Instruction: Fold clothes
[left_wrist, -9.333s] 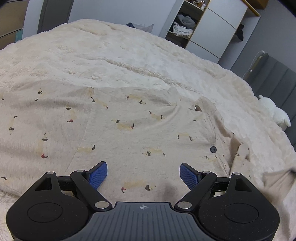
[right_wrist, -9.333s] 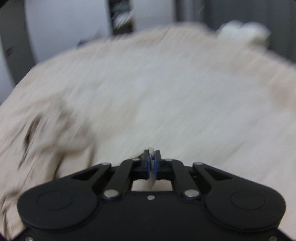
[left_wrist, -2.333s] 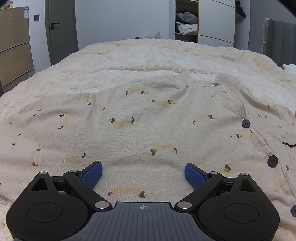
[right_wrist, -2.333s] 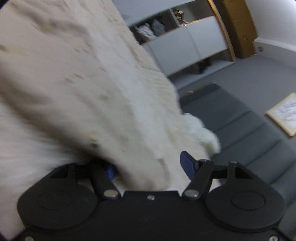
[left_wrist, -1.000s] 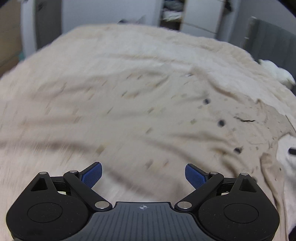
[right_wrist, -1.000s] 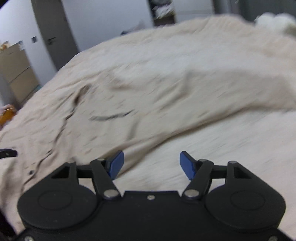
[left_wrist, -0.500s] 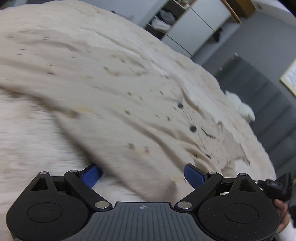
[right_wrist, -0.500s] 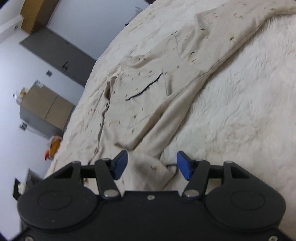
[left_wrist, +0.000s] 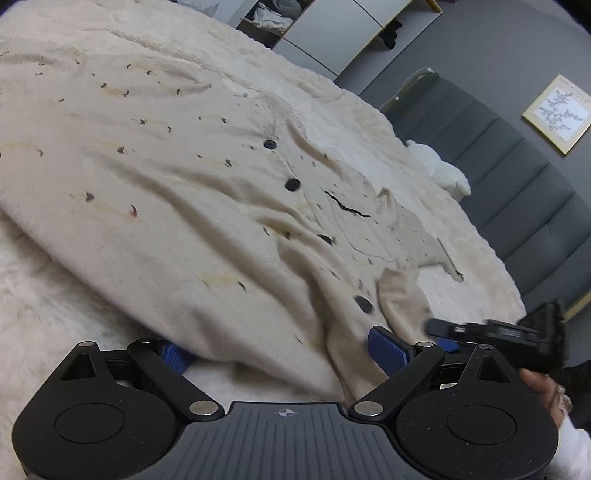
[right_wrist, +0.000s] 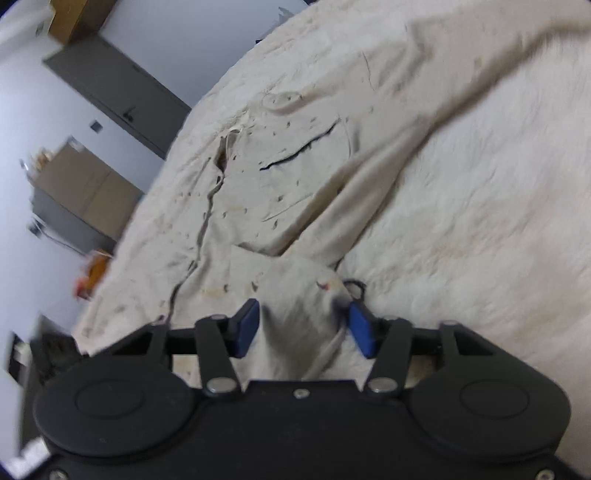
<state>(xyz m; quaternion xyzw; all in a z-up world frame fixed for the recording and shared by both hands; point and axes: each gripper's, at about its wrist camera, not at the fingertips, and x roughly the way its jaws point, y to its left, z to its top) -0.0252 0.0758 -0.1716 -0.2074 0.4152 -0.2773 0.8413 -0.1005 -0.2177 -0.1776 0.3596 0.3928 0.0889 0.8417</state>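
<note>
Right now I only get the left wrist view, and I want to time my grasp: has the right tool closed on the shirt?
Observer: No. The right tool is open, with a bunched corner of the shirt sitting in its gap.
Operator: Anything else close to it?
Observer: A thin dark loop, maybe a thread, lies on the blanket beside the tool.
Operator: What's beyond the shirt?
Observer: A grey door in the wall past the bed.
</note>
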